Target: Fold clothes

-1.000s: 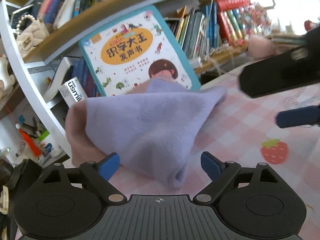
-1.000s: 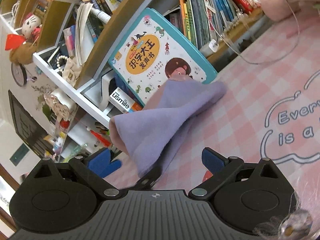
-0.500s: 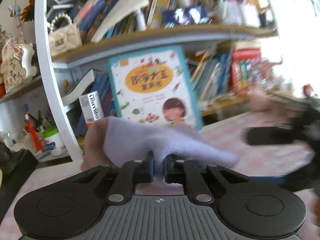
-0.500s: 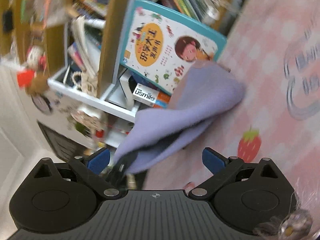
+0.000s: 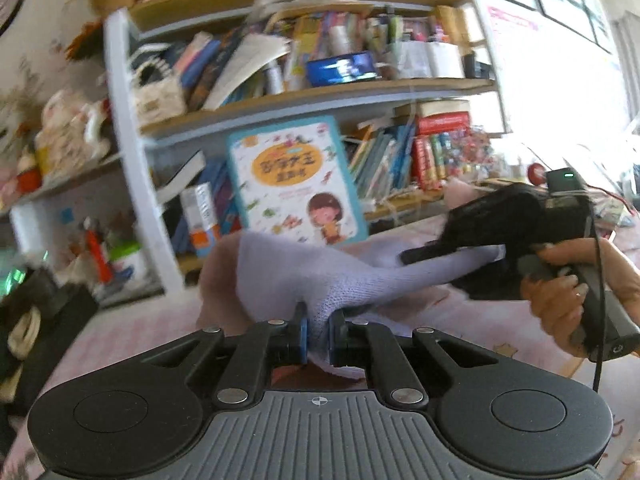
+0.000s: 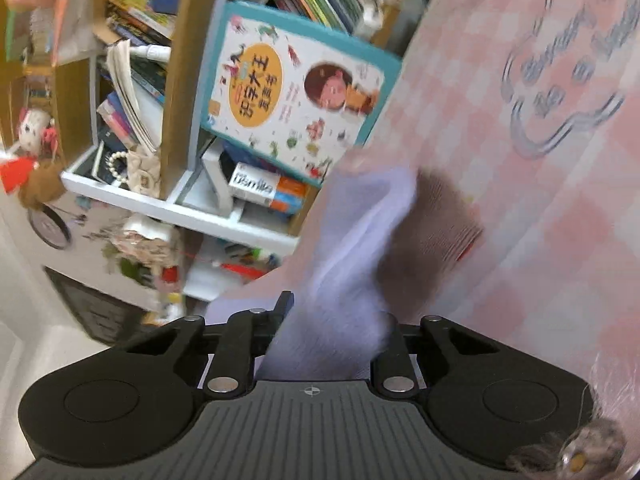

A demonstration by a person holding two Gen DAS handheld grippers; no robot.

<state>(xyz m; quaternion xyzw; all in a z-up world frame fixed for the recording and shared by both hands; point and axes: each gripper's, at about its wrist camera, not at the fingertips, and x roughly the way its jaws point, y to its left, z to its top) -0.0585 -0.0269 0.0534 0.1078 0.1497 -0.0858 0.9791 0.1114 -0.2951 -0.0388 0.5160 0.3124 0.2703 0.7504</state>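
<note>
**Lilac cloth pinched at two ends above the pink table**

Lilac knit cloth point(image 5: 320, 280), soft and fuzzy, with a dusty-pink side showing at its edge, stretched in the air in front of the picture book point(image 5: 296, 184). Raised off the pink checked table cover point(image 6: 540, 220) below and in front of that book, one end bunched low, the other drawn out sideways.

Left gripper point(image 5: 318, 334) clamped narrow on the near bunch of the cloth, blue pads pressing the fabric from both sides, a small tail of it hanging out beneath. Jaws brought together within the last second, cloth between them.

Right gripper point(image 6: 332, 340) closed on the other end, lilac fabric filling the gap between its fingers and spilling back over the body. Jaws just narrowed from wide, cloth between them. Seen from the left wrist as a black tool point(image 5: 504, 248) to the right of the book, gripped by a hand point(image 5: 560, 292), with the cloth running into its tip.

Behind the book, crowded shelves point(image 5: 304, 92) of books, a small white box point(image 6: 256, 186) to the book's lower left, toys further left. On the table cover, to the right of the book in the right wrist view, a blurred blue printed outline with lettering point(image 6: 568, 92). Much of both views smeared by motion.
</note>
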